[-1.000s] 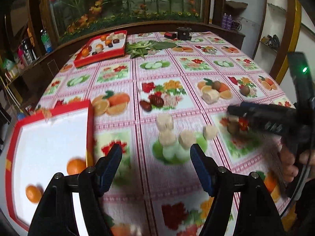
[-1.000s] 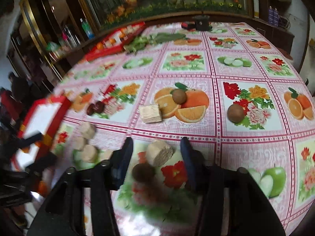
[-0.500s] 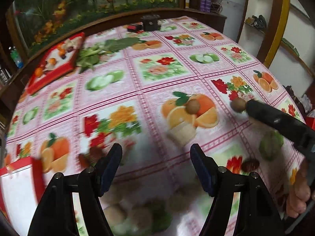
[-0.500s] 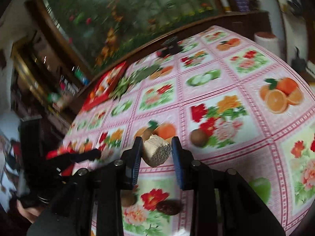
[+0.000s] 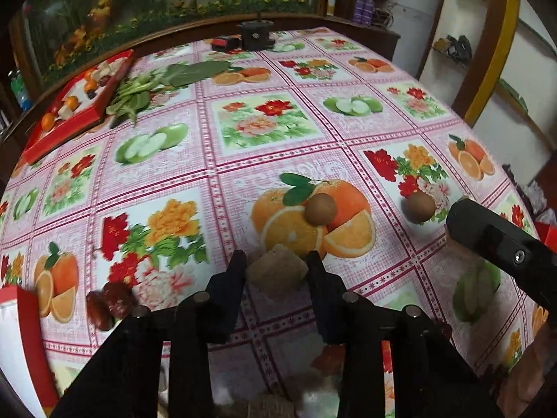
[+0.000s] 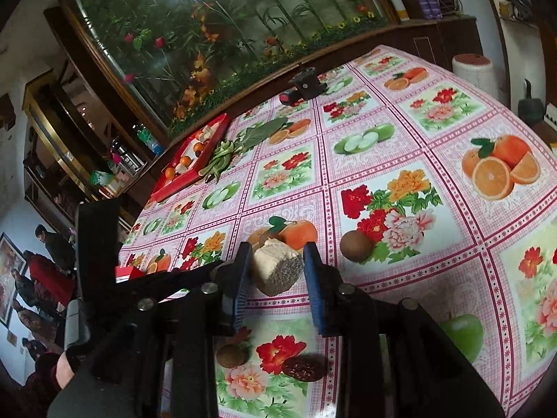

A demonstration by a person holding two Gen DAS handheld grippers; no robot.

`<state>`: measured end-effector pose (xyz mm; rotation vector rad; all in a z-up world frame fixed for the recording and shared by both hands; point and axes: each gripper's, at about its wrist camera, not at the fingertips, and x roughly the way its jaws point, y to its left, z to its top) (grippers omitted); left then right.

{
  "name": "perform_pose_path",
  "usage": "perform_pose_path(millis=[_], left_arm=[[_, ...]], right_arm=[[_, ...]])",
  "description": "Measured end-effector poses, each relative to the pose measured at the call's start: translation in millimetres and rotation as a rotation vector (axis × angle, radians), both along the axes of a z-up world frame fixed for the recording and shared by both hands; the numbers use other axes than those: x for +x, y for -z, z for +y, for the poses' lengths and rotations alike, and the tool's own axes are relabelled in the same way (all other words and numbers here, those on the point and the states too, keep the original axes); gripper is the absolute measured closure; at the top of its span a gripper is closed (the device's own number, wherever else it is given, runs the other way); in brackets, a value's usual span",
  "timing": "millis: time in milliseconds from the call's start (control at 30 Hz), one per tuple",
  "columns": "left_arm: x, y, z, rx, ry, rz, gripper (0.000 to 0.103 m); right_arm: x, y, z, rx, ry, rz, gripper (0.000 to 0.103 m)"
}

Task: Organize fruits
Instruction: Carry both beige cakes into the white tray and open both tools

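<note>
In the left wrist view my left gripper [image 5: 277,273] is shut on a tan fruit chunk [image 5: 276,271] that sits low over the fruit-print tablecloth [image 5: 264,146]. Just beyond it lie two brown round fruits [image 5: 320,208] [image 5: 421,207]. The right tool's black body [image 5: 501,247] crosses the right edge. In the right wrist view my right gripper [image 6: 277,278] is shut on another tan chunk [image 6: 276,268], pale on top and speckled on its cut face, held above the cloth. Below it lie a brown fruit [image 6: 232,355] and a dark red date [image 6: 303,369].
A red tray [image 5: 80,104] with oranges and other pieces stands at the far left, with green leaves [image 5: 139,90] beside it. A white tray with a red rim [image 5: 21,313] shows at the near left. Two dates [image 5: 108,303] lie near it. People stand at the left [image 6: 45,271].
My left gripper swung right, away from the white tray, and closed on a tan chunk. My right gripper closed on its chunk and lifted it off the cloth.
</note>
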<state>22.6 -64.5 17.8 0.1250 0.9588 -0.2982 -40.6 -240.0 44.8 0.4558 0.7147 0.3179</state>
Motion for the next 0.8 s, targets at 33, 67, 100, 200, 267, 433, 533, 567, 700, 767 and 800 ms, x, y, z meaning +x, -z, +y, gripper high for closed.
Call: perform_pose_path(millis=[33, 67, 100, 200, 267, 433, 533, 567, 700, 767, 800], left_arm=[[-3.9, -3.8, 4.2, 0.001, -0.015, -0.015, 0.068], [-7.8, -8.0, 8.6, -0.005, -0.030, -0.028, 0.068], [-13.3, -13.4, 14.5, -0.014, -0.049, -0.044, 0.068], [-36.0, -33.6, 34.5, -0.008, -0.110, -0.111, 0.068], [-52.4, -46.8, 51.0, 0.002, -0.155, -0.159, 0.068], [-93.3, -68.8, 94.5, 0.045, -0.265, -0.251, 0.068], [-112.7, -71.2, 123.1, 0.062, -0.328, -0.263, 0.068], [-119.8, -70.8, 134.0, 0.068, -0.352, -0.264, 0.068], [-143.3, -68.6, 168.9, 0.085, -0.433, -0.271, 0.068], [-153.4, -67.8, 187.3, 0.094, -0.478, -0.282, 0.068], [-157.9, -66.9, 195.3, 0.099, -0.498, -0.287, 0.068]], right_arm=[[-0.4, -0.6, 1.4, -0.002, -0.007, -0.007, 0.071], [-1.5, -1.6, 3.7, -0.005, -0.016, -0.016, 0.071], [-2.4, -2.3, 5.5, -0.011, -0.021, -0.025, 0.071], [-5.6, -4.8, 20.0, -0.048, -0.060, -0.053, 0.071], [-7.6, -5.4, 30.1, -0.070, -0.085, -0.061, 0.071], [-19.1, -4.3, 78.0, -0.035, -0.196, -0.050, 0.071], [-31.4, -5.3, 121.8, -0.054, -0.280, -0.052, 0.071], [-35.6, -6.9, 136.4, -0.061, -0.310, -0.057, 0.071], [-51.8, -13.2, 185.7, -0.079, -0.407, -0.073, 0.071], [-60.0, -16.6, 210.0, -0.090, -0.453, -0.079, 0.071], [-63.8, -17.9, 222.0, -0.100, -0.473, -0.083, 0.071]])
